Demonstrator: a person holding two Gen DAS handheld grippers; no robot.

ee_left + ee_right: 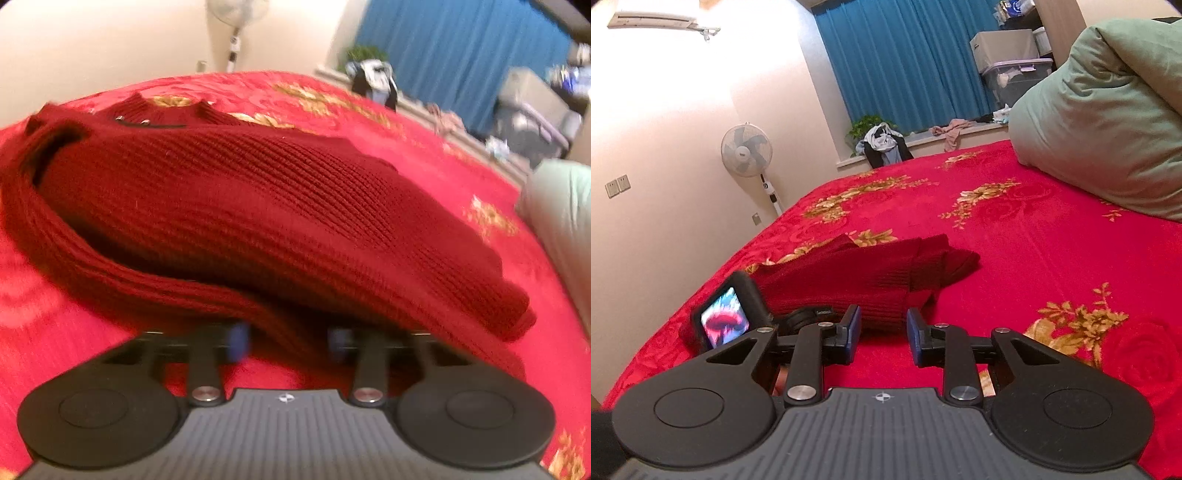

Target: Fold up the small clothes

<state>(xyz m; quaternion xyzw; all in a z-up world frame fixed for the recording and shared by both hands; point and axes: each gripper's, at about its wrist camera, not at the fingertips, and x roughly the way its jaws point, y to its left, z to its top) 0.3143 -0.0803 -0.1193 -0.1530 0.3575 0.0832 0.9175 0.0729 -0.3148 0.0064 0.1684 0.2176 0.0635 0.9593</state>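
Observation:
A dark red knitted sweater lies folded on the red flowered bedspread; its collar is at the far left. My left gripper is open, its blue-padded fingers right at the sweater's near edge, whose hem hangs over the fingertips. In the right wrist view the same sweater lies just ahead of my right gripper, which is open and empty, a little short of the sweater's near corner. The left gripper's camera screen shows at the sweater's left side.
A green pillow lies at the right on the bed. A standing fan stands by the left wall. Blue curtains, a window sill with clothes and storage boxes are beyond the bed's far edge.

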